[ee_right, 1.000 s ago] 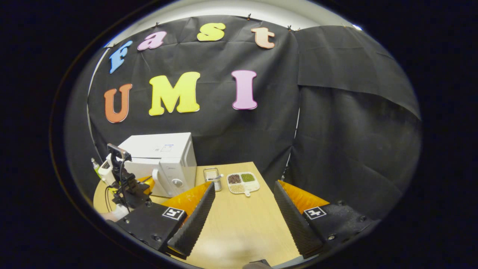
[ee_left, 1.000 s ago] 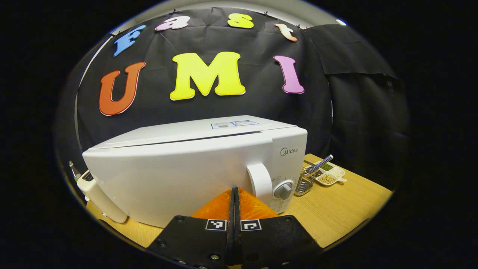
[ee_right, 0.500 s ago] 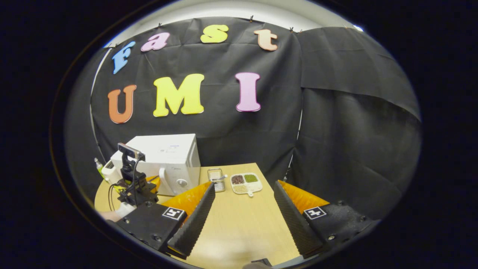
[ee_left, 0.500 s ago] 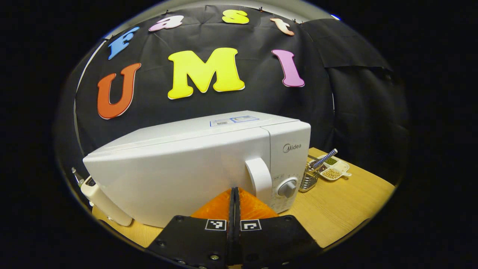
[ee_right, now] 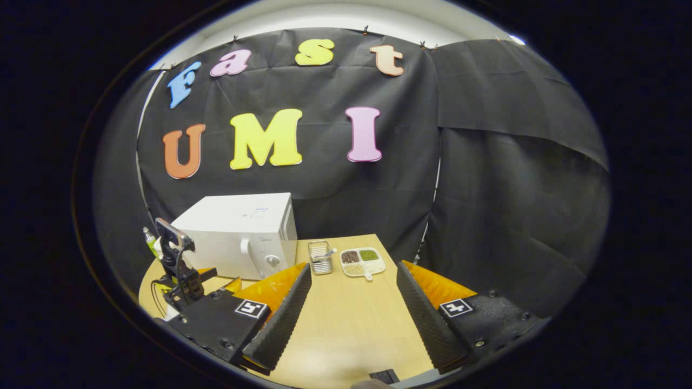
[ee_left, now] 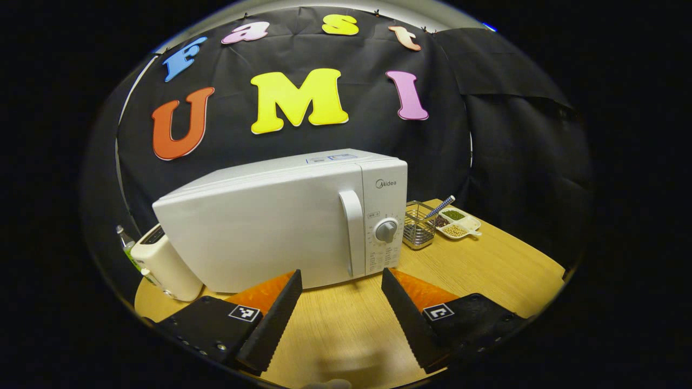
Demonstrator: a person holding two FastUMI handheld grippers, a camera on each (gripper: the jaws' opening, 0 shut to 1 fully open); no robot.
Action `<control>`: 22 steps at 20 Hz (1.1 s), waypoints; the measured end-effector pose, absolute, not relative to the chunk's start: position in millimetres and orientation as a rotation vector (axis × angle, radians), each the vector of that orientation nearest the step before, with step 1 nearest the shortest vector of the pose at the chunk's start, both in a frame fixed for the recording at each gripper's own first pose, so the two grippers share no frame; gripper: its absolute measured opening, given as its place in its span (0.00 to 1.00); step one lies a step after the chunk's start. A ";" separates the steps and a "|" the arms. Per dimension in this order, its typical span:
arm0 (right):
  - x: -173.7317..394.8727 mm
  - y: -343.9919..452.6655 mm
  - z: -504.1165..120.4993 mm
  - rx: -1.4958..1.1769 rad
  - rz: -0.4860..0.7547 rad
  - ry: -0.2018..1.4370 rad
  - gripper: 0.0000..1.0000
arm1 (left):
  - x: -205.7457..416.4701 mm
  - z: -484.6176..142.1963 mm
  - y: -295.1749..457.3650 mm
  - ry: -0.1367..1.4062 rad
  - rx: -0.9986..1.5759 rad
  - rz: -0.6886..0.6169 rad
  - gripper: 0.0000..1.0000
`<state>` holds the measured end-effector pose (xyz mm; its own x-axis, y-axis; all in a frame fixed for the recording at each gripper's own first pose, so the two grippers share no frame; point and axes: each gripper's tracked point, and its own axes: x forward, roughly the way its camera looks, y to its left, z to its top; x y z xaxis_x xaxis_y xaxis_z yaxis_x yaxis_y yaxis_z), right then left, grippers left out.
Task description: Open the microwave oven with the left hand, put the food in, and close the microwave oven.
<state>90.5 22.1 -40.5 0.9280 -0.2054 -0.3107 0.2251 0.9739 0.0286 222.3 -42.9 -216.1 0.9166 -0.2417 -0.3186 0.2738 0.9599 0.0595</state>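
In the left gripper view, the left gripper (ee_left: 339,281) stands at the bottom of the frame with its jaws spread wide and nothing between them but bare light wooden tabletop (ee_left: 486,270). Just beyond the fingertips, at the frame's centre, sits the white box-shaped microwave oven (ee_left: 281,221), its door flush with the body; the curved white door handle (ee_left: 351,229) and the round grey dial (ee_left: 386,230) lie right of centre. Right of the oven stand a small wire basket (ee_left: 419,227) and a white divided dish of beans and grains (ee_left: 457,224). At the lower left, touching or just beside the oven, is a cream-coloured appliance (ee_left: 165,265).

In the right gripper view, the right gripper (ee_right: 354,292) is likewise wide open and empty over the tabletop. The microwave oven sits at the middle left, the basket and dish beyond the fingertips, and the left gripper in the lower left, near the oven's front.
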 end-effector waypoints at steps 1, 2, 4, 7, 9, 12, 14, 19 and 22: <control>88.8 26.0 -38.2 0.055 -0.213 0.305 0.92 | 214.2 -204.0 -34.5 0.296 0.114 -0.244 0.95; 87.7 30.2 -36.6 0.047 -0.205 0.298 0.92 | 206.0 -188.8 -26.7 0.263 0.117 -0.222 0.95; 84.8 39.9 -33.7 0.048 -0.187 0.287 1.00 | 184.2 -162.9 -19.8 0.225 0.099 -0.235 0.95; 82.1 53.5 -29.8 0.046 -0.159 0.269 1.00 | 149.7 -123.3 4.2 0.171 0.111 -0.229 0.95; 81.2 63.5 -24.8 0.049 -0.138 0.250 0.92 | 128.0 -102.6 21.1 0.147 0.104 -0.214 0.95; 79.5 77.1 -20.0 0.045 -0.106 0.224 1.00 | 101.4 -78.0 41.8 0.134 0.062 -0.184 0.95; 80.1 87.6 -15.5 0.044 -0.082 0.209 1.00 | 86.7 -62.4 55.7 0.127 0.029 -0.156 0.95; 80.8 109.8 -2.4 0.038 -0.023 0.172 0.92 | 63.9 -28.5 93.0 0.092 0.000 -0.080 0.95; 82.7 118.8 6.3 0.038 0.018 0.146 0.92 | 54.6 -15.9 111.7 0.077 0.009 -0.024 0.95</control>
